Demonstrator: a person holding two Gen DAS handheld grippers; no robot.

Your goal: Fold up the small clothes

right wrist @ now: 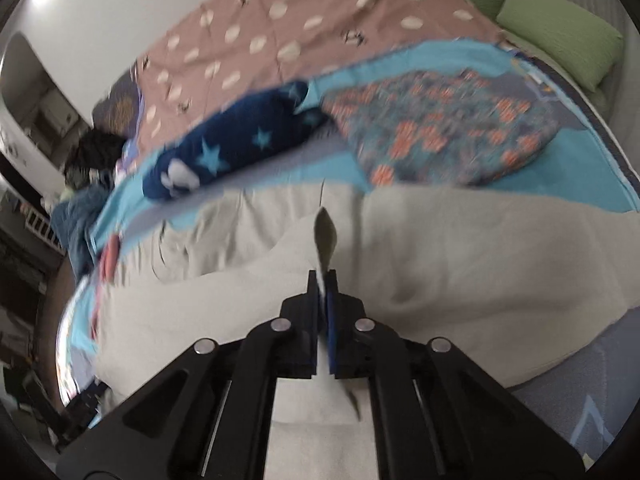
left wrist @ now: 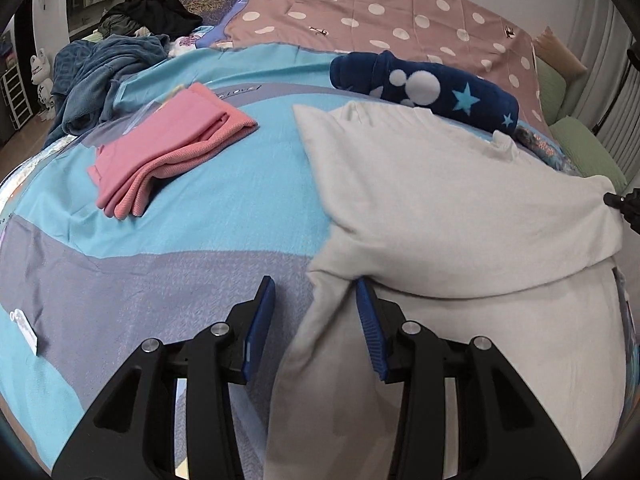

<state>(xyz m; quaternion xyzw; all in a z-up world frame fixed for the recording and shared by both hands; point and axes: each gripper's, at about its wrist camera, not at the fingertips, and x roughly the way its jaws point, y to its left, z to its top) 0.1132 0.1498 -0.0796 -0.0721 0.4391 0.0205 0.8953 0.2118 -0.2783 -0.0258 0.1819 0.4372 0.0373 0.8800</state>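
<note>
Across the bed point(left wrist: 208, 216), ahead of both our claws, lay the white garment point(left wrist: 440, 200), its long axis running from our near side away toward the navy starred bundle point(left wrist: 424, 88). Our right gripper point(right wrist: 323, 284) was clamped on a pinch of its edge. Our left gripper point(left wrist: 316, 308) stood apart, the garment's left edge lying loose between its jaws, so we judged it the nearer one to take that side.

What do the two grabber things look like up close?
Both look the same. The left gripper and the right gripper have black angular plastic arms with triangular cut-outs, round silver bolts at the joints, and flat blue ribbed pads on the fingertips. No cables, sleeves or hands are visible.
</note>
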